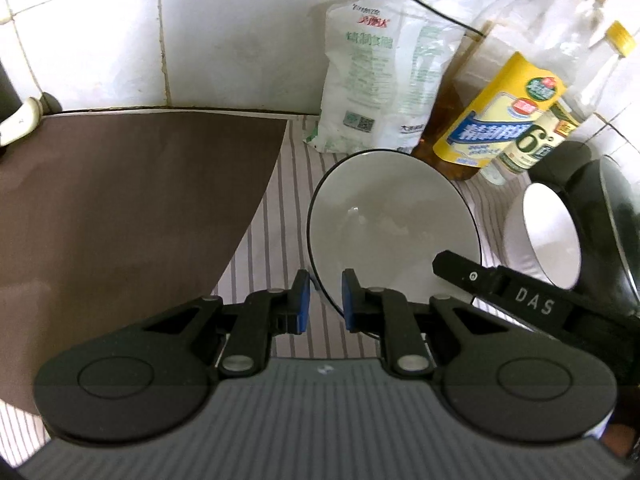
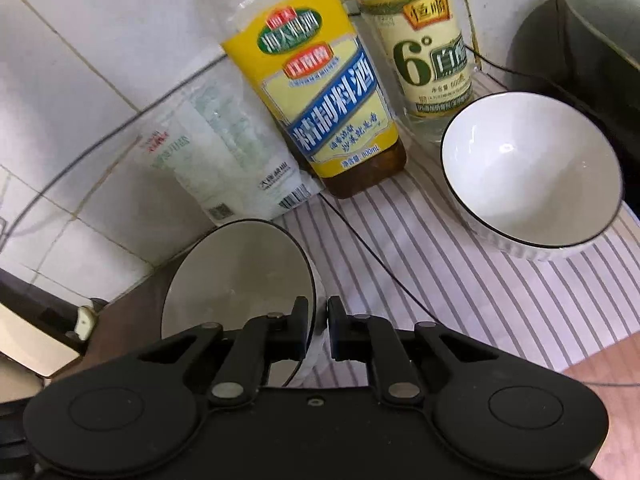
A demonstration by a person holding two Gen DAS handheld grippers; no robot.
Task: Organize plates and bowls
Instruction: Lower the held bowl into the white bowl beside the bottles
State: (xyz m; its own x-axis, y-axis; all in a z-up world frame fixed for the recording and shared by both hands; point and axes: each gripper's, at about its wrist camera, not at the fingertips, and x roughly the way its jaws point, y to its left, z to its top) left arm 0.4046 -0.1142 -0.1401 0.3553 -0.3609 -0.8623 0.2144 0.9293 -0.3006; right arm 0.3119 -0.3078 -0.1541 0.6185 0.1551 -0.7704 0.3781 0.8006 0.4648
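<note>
Tilt is what the coming move turns on. The white ceramic bowl with a thin black rim (image 1: 394, 224) hangs off the surface with its mouth tipped toward my left camera, so its rim stands nearly on edge rather than level.

The right tongs (image 2: 318, 316) are nearly closed, with that bowl's rim and wall between them. I judge them clamped on it at the side nearest my right hand. The left tongs (image 1: 325, 304) stand apart, blue pads on either side of the bowl's near lower edge. I cannot tell whether either pad touches it.

So both hands are at this bowl, right carrying and left only straddling.

The second white black-rimmed bowl (image 2: 532, 168) sits upright on the striped cloth (image 2: 460, 280), ahead and to the right of the right tongs, well apart from the held one. It stands just in front of the clear vinegar bottle with a pale green label (image 2: 428, 48) and beside a dark round pot (image 1: 608, 208).

My guess is that nesting comes next. The held bowl would need to travel rightward and be levelled first, mouth up, before it lowers into the seated one. The right hand is the nearer. The left jaws should clear the rim beforehand, or they may drag it sideways.
</note>
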